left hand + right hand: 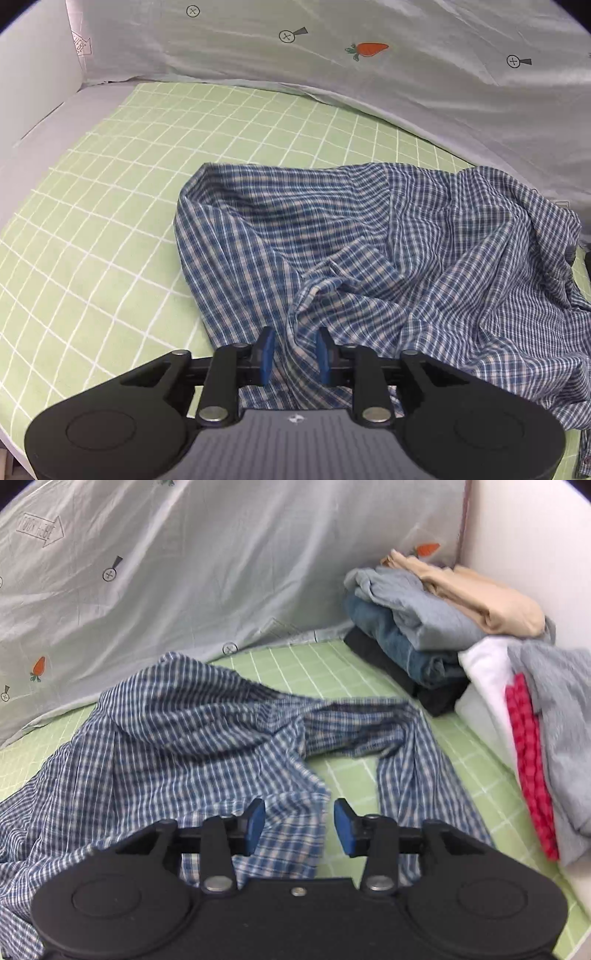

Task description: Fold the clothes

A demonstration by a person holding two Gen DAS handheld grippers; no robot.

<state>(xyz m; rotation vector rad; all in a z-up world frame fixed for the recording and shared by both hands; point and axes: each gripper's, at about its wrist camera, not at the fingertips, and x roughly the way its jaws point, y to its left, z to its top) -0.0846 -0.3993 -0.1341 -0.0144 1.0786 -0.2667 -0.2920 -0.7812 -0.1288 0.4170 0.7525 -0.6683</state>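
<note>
A crumpled blue-and-white plaid shirt [369,258] lies on the green checked sheet [110,221]. My left gripper [293,354] is open just above the shirt's near edge, a fold of plaid cloth showing between its blue pads. In the right wrist view the same shirt [166,738] spreads to the left, with a sleeve [406,746] trailing right. My right gripper [300,823] is open, over the shirt's edge and the sheet [351,775].
A grey quilt with carrot prints [369,66] is bunched along the far side, also in the right wrist view [184,572]. A stack of folded clothes [424,627] and a grey, white and red pile [535,738] sit at the right by a white wall [535,535].
</note>
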